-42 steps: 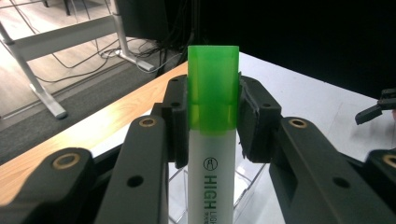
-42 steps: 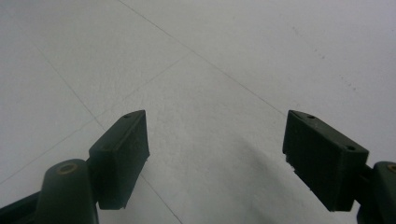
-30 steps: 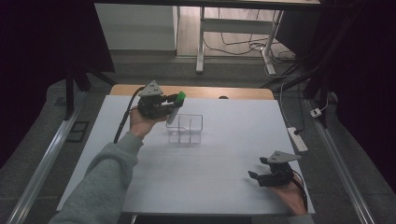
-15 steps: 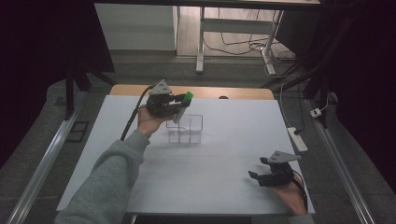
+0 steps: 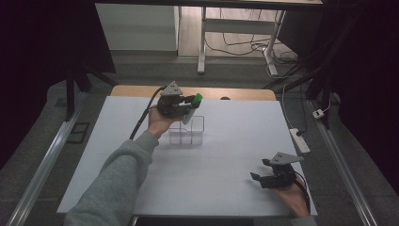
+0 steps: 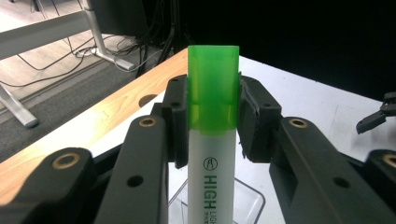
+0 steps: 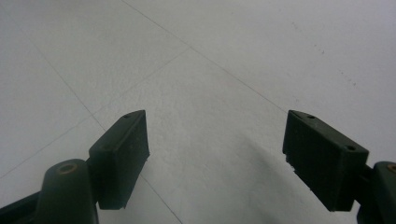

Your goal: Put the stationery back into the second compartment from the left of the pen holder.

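The left tool point(image 5: 188, 104) is clamped on a highlighter point(image 6: 212, 135) with a green cap, held in the air just above the clear divided box point(image 5: 188, 132) on the white surface point(image 5: 226, 155). The right tool point(image 7: 217, 158) has its jaws apart, with nothing between them, low over the near right part of the surface, well apart from the box.

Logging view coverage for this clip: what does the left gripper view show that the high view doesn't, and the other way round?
Left gripper view alone: the HIGH lettering on the highlighter and the jaws pressed on either side of it, just below its green cap.

High view alone: the person's grey sleeve and the whole white table.

Both: the left gripper, the clear organizer below the highlighter, and the right gripper, open.
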`<state>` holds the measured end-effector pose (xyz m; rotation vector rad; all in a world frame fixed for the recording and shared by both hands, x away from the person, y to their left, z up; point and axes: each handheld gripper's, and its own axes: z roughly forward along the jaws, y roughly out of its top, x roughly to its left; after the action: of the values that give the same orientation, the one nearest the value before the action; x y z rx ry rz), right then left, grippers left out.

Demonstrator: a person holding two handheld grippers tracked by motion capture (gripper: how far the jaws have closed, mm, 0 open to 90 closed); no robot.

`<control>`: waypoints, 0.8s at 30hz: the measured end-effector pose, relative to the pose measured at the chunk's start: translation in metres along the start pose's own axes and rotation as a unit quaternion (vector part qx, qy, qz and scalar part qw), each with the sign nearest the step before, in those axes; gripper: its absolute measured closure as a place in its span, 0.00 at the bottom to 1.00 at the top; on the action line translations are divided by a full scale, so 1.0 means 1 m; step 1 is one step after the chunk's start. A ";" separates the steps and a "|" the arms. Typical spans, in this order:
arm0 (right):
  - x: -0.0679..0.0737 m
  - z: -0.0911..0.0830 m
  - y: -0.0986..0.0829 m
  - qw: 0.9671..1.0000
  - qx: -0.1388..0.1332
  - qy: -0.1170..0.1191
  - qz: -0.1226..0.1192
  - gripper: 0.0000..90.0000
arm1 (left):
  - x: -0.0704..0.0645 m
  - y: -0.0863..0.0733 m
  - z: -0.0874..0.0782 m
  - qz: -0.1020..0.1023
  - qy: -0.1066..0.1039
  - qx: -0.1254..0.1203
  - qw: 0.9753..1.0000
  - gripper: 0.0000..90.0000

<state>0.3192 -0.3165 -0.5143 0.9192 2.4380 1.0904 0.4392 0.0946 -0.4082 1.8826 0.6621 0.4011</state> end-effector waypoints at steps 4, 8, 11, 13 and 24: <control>0.000 0.000 -0.001 1.000 0.002 0.000 0.001 0.25 | 0.003 -0.005 0.003 -0.003 0.000 0.008 1.000 0.74; 0.000 0.000 -0.001 1.000 0.002 0.000 0.001 0.25 | 0.006 -0.010 0.004 -0.009 -0.004 0.005 1.000 0.74; 0.000 0.001 -0.001 1.000 0.004 0.000 0.000 0.25 | 0.007 -0.014 0.004 -0.015 -0.008 0.002 1.000 0.74; 0.000 0.001 -0.001 1.000 0.004 0.001 0.000 0.25 | 0.007 -0.016 0.003 -0.014 -0.008 0.003 1.000 0.74; 0.000 0.001 -0.001 1.000 0.003 0.001 0.000 0.25 | 0.010 -0.022 0.000 -0.023 -0.006 0.008 1.000 0.63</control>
<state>0.3191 -0.3166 -0.5154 0.9201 2.4451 1.0839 0.4416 0.1078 -0.4288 1.8793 0.7002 0.3557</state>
